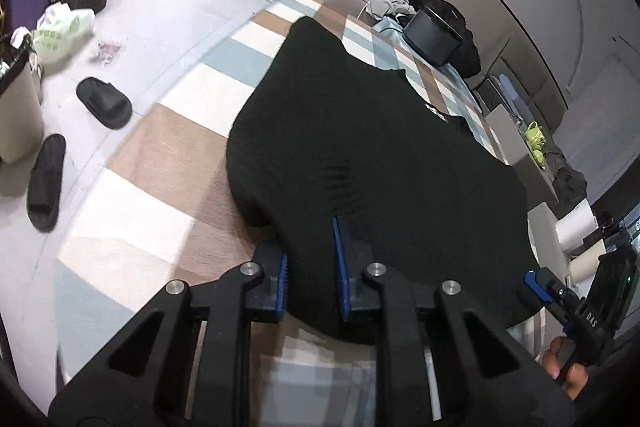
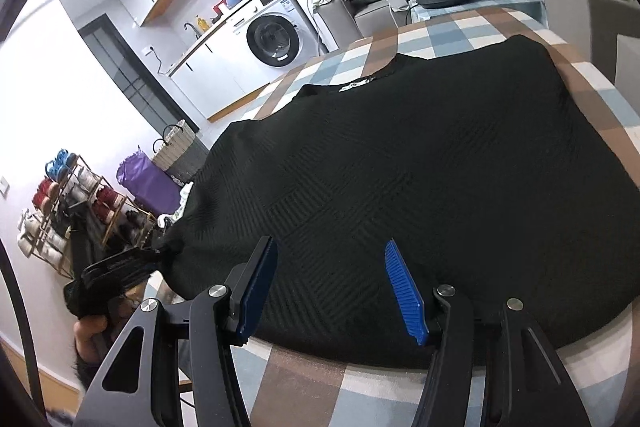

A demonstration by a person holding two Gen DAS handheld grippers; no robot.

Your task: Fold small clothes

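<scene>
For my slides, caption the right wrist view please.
Right gripper open over the near hem of a black knit top spread on a checked tablecloth.

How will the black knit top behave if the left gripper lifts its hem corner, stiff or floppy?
Probably floppy: the black knit top bunches into creases where the left gripper pinches it. It likely drags rather than slides, since its textured weave lies flat on the checked tablecloth. The far side should trail, with the right gripper open.
</scene>
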